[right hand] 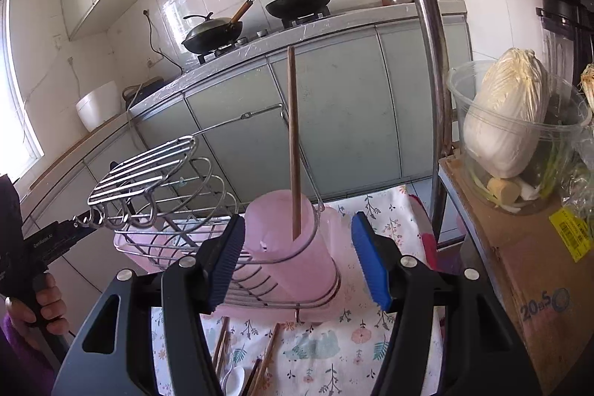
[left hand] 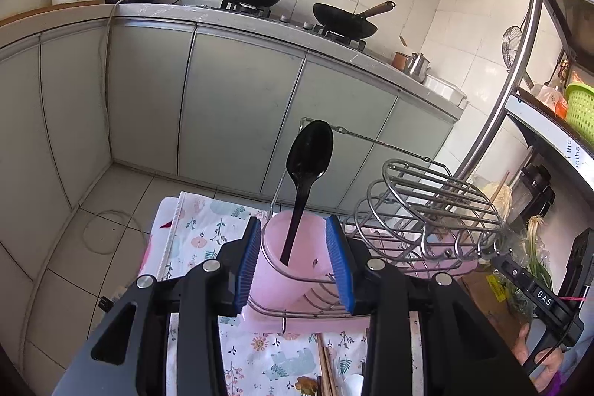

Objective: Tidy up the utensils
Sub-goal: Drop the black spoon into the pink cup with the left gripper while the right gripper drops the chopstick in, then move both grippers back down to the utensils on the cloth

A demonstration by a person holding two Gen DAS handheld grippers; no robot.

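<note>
The left tool stands open, its blue pads on either side of a pink cup without clearly touching it, and a black spoon stands upright in the cup just ahead. The right tool is also open and holds nothing, with a second pink cup between its pads and a wooden chopstick upright inside. Both cups sit in a wire rack on the table, with more chopsticks lying below the tool.
</note>
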